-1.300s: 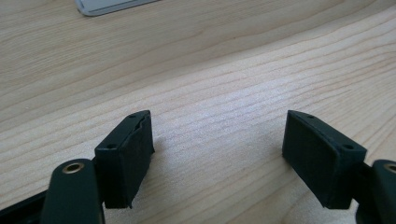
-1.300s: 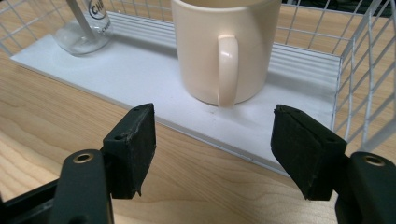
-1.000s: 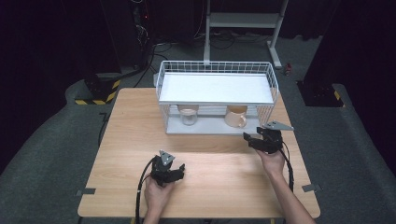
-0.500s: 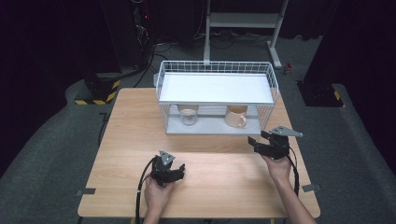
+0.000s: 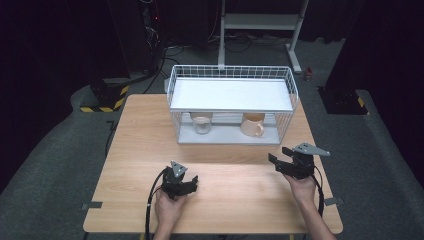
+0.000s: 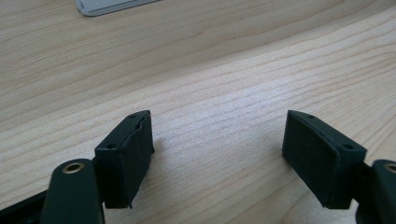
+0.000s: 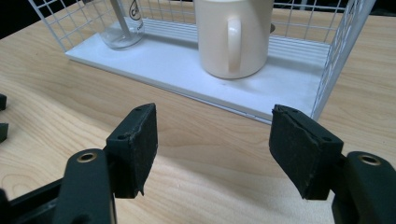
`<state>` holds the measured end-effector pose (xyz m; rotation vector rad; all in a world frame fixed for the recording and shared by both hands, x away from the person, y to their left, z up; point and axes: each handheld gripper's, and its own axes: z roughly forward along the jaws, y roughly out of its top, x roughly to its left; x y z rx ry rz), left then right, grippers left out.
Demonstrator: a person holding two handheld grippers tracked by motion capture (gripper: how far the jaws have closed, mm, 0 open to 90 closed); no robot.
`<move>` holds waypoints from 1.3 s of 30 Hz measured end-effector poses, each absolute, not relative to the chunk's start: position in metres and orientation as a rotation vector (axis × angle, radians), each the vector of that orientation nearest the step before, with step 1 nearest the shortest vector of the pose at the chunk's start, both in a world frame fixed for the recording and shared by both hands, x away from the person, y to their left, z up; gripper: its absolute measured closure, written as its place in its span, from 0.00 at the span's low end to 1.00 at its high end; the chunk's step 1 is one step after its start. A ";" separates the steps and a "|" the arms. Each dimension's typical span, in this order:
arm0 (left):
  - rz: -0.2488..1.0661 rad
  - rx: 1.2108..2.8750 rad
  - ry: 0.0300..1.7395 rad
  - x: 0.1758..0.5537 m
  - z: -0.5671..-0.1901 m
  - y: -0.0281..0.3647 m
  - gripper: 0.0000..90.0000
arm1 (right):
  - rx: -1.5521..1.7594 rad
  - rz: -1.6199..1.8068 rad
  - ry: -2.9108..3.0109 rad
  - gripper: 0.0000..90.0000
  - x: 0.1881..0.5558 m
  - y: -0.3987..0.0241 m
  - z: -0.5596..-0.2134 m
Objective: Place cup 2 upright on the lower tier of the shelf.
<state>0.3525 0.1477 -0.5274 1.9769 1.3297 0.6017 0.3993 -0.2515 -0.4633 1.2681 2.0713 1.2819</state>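
While both grippers (image 5: 181, 181) (image 5: 283, 159) gape empty, cream mug (image 7: 233, 35) shelved, jar (image 7: 122, 23) perhaps glass.

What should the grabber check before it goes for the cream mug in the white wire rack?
1. Right gripper jaws apart, nothing between them: ok.
2. Cream mug standing upright on the bottom shelf of the wire rack: ok.
3. Mug's handle turned toward the right gripper: ok.
4. Front of the rack open, no wires across the way in: ok.
5. Glass jar apart from the mug: ok.
6. Jaws wide enough for the mug's body: cannot tell.
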 end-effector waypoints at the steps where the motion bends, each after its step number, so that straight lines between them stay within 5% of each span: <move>1: 0.602 1.977 1.330 0.352 -0.527 0.148 0.28 | 1.265 1.280 2.071 0.37 0.398 -0.252 -0.464; 39: 0.602 1.977 1.329 0.352 -0.527 0.148 0.28 | 1.298 1.174 2.175 0.39 0.372 -0.250 -0.509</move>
